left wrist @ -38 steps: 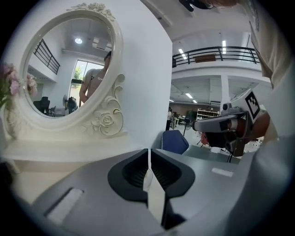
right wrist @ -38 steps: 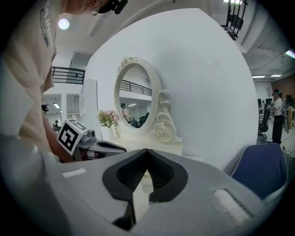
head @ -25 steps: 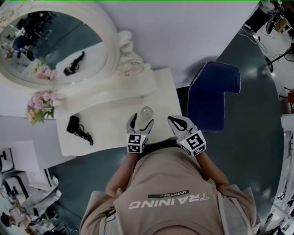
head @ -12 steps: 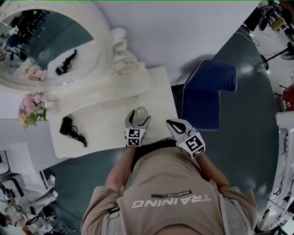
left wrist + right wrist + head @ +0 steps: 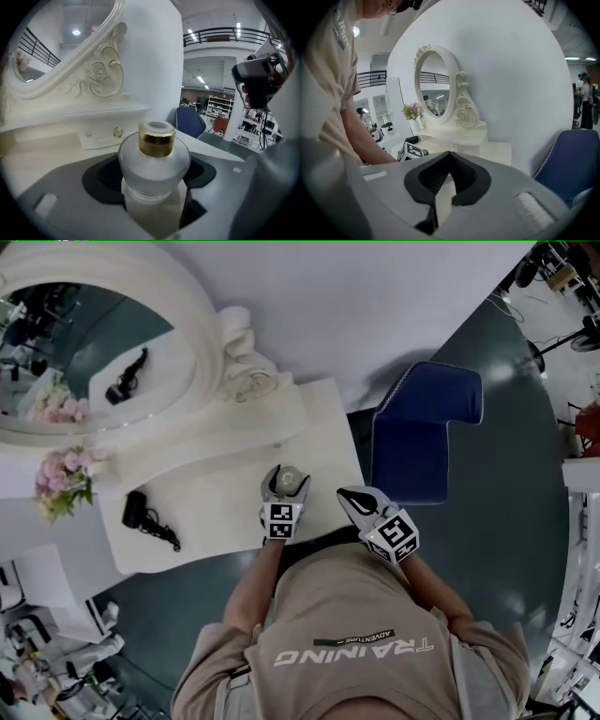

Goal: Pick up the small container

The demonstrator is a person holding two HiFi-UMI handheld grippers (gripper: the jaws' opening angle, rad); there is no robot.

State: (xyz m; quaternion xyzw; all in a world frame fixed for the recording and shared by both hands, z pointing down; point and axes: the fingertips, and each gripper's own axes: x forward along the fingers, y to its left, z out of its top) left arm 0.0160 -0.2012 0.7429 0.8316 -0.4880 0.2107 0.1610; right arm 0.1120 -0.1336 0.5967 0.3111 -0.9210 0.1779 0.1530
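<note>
Right gripper (image 5: 354,499), fingers together and empty, hangs at the desk's (image 5: 216,498) front edge. Left gripper (image 5: 285,482) has dropped around the frosted, gold-collared bottle (image 5: 153,164), which stands near that edge. Its fingers are apart but have just been closing, so the grasp looks imminent.

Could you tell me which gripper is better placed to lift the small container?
Left. The left gripper has the small container between its jaws, which have just been closing; the right gripper is shut, empty, off to the side.

Upright small container (image 5: 153,161), rounded frosted-glass bottle, gold collar, pale cap, standing on the white surface (image 5: 216,502), near its front edge.
</note>
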